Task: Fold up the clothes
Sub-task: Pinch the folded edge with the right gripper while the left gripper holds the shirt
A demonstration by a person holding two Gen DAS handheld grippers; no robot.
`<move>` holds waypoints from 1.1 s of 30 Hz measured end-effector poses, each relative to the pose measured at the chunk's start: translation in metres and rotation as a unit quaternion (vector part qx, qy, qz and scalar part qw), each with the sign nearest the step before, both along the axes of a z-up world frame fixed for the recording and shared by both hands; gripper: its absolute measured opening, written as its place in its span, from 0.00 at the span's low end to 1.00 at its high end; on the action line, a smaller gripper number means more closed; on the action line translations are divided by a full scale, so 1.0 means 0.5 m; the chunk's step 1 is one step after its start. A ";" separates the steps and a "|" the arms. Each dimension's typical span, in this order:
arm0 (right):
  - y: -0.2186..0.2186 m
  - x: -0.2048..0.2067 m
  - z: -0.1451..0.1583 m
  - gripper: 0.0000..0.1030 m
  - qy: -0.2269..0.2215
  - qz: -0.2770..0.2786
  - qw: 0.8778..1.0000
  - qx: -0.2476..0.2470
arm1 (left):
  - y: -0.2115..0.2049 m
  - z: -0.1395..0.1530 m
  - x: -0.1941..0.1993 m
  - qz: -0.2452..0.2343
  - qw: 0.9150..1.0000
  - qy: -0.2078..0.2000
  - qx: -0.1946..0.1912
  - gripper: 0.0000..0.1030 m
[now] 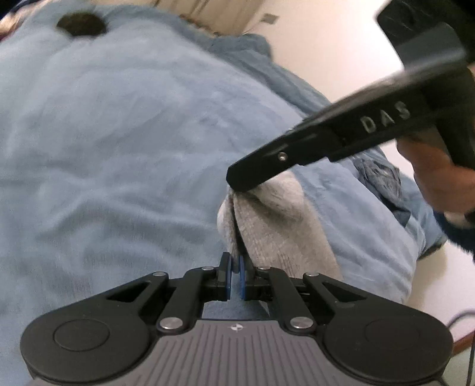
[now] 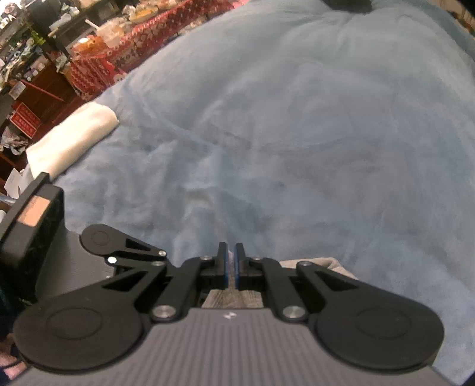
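A small grey knitted garment (image 1: pixel 276 228) lies bunched on a light blue fleece blanket (image 1: pixel 118 133). In the left wrist view my left gripper (image 1: pixel 236 274) is shut, its blue pads pinching the garment's near edge. My right gripper (image 1: pixel 237 179) comes in from the upper right, held by a hand (image 1: pixel 442 181), and is shut on the garment's far end, which rises to its tip. In the right wrist view the right gripper (image 2: pixel 231 262) shows its pads closed, with the grey garment (image 2: pixel 322 264) peeking out beneath and to the right.
The blanket (image 2: pixel 282 133) covers most of the surface. A folded white cloth (image 2: pixel 71 142) lies at its left edge, with a red patterned cloth (image 2: pixel 124 44) and cluttered shelves beyond. A dark round object (image 1: pixel 80 25) sits far back. Pale floor (image 1: pixel 341 53) lies past the right edge.
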State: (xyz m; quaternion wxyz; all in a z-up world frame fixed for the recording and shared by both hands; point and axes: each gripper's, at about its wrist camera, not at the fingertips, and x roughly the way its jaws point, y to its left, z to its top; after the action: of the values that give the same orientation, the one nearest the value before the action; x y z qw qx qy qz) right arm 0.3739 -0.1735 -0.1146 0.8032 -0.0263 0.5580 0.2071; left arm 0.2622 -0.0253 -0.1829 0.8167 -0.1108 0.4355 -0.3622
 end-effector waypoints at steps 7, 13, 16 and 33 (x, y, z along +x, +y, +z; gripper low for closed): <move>0.038 0.031 -0.061 0.04 0.025 -0.020 0.999 -0.007 | 0.026 -0.027 0.001 0.005 0.999 0.036 -0.007 0.05; 0.025 0.049 -0.055 0.20 0.028 -0.048 0.998 0.020 | 0.041 -0.027 -0.017 -0.001 0.999 0.042 0.001 0.05; 0.007 0.050 -0.029 0.25 0.018 -0.057 0.997 0.046 | 0.051 -0.016 -0.031 -0.003 0.999 0.043 0.008 0.08; -0.259 -0.003 -0.034 0.48 -0.018 -0.185 0.980 0.064 | 0.058 0.024 0.066 0.048 0.995 0.063 -0.057 0.67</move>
State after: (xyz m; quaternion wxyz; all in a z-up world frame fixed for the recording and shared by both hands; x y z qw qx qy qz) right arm 0.3722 -0.3028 -0.1315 0.8378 0.1251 0.5239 0.0895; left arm 0.2951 0.0039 -0.1710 0.7966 -0.2005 0.4586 -0.3390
